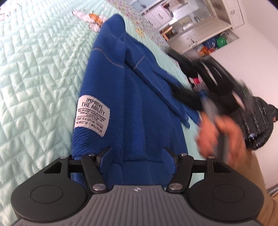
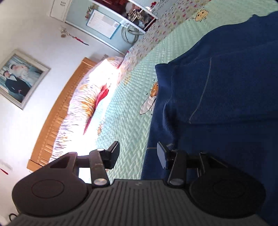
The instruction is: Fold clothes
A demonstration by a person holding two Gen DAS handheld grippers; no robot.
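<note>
A blue sweatshirt (image 1: 132, 97) with a white text label (image 1: 92, 115) lies partly folded on the mint quilted bedspread (image 1: 34, 69). My left gripper (image 1: 137, 158) hangs over its near hem, jaws wide apart, with fabric under and between the fingers but not pinched. In the left wrist view a hand (image 1: 220, 137) carries my right gripper (image 1: 180, 76), blurred, beside the sleeve at the sweatshirt's right edge. In its own view the right gripper (image 2: 138, 154) is open. Bare bedspread (image 2: 125, 107) shows between its fingers, and the sweatshirt's edge (image 2: 217, 104) lies by the right finger.
A dark shiny jacket (image 1: 257, 125) lies at the bed's right edge. Pillows (image 2: 83, 107) and a wooden headboard (image 2: 57, 111) line one end of the bed. A framed photo (image 2: 19, 78) hangs on the wall; shelves (image 2: 132, 15) and white cabinets (image 1: 191, 20) stand beyond.
</note>
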